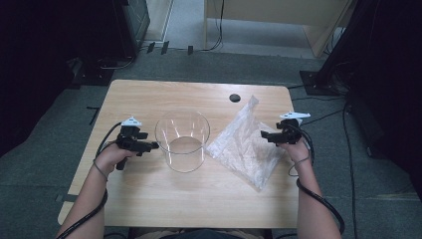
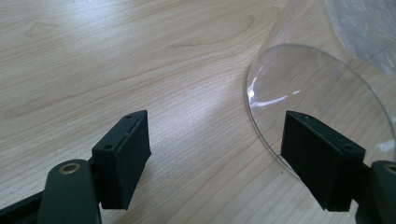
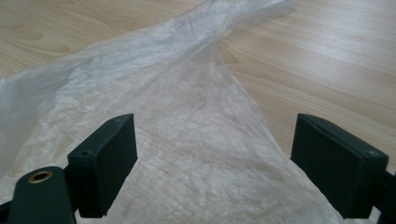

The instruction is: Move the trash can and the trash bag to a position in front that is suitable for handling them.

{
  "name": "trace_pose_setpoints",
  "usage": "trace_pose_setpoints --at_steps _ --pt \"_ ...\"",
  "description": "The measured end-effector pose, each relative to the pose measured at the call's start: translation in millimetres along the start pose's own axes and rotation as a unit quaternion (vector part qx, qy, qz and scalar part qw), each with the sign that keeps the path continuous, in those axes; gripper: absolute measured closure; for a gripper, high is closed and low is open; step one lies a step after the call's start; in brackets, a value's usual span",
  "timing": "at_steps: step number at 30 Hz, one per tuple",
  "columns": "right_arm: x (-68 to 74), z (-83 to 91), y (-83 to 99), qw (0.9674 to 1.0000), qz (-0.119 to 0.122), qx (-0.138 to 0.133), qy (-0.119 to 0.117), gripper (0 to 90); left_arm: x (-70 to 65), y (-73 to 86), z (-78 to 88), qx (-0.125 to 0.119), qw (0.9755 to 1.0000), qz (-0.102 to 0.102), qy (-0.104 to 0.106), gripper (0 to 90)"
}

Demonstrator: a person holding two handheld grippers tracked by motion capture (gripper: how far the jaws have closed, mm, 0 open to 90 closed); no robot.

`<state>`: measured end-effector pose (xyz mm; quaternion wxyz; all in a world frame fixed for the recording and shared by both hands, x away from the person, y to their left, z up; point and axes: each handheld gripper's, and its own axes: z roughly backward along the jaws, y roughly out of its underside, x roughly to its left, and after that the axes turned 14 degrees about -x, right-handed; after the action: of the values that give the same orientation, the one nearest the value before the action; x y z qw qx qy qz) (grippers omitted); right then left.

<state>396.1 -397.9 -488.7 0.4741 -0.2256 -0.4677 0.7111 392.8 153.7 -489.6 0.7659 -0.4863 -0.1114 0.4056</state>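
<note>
A clear round container [image 1: 182, 140] stands upright in the middle of the wooden table [image 1: 149, 199]. A crumpled clear plastic bag [image 1: 245, 144] lies flat to its right. My left gripper [image 1: 152, 146] hovers open just left of the container, its jaws pointing at the clear wall. In the left gripper view the container's rim [image 2: 299, 84] curves past the right jaw, and nothing sits between the jaws. My right gripper [image 1: 263, 134] is open over the bag's right edge. In the right gripper view the bag [image 3: 187, 135] spreads beneath and between the wide jaws, which do not press on it.
A small dark round hole [image 1: 234, 97] marks the table's far side. Cables trail from both grippers along the forearms. Dark equipment stands and cables [image 1: 343, 119] crowd the floor to the right and far left of the table.
</note>
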Motion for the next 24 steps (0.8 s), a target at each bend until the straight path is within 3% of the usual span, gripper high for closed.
trace_pose_setpoints --at_steps 6,14,24 --pt "-11.2 4.2 6.7 0.9997 -0.004 0.005 0.025 14.6 0.4 0.4 0.4 0.001 1.0000 0.000 -0.001 23.2" --pt "-21.2 9.3 18.4 0.9992 0.001 0.007 0.041 15.0 0.9 0.6 0.7 0.002 1.0000 0.001 -0.001 23.2" --pt "-36.8 20.8 32.7 0.9971 -0.038 0.004 0.066 15.3 0.8 -0.1 0.4 0.000 1.0000 0.001 -0.001 23.2"
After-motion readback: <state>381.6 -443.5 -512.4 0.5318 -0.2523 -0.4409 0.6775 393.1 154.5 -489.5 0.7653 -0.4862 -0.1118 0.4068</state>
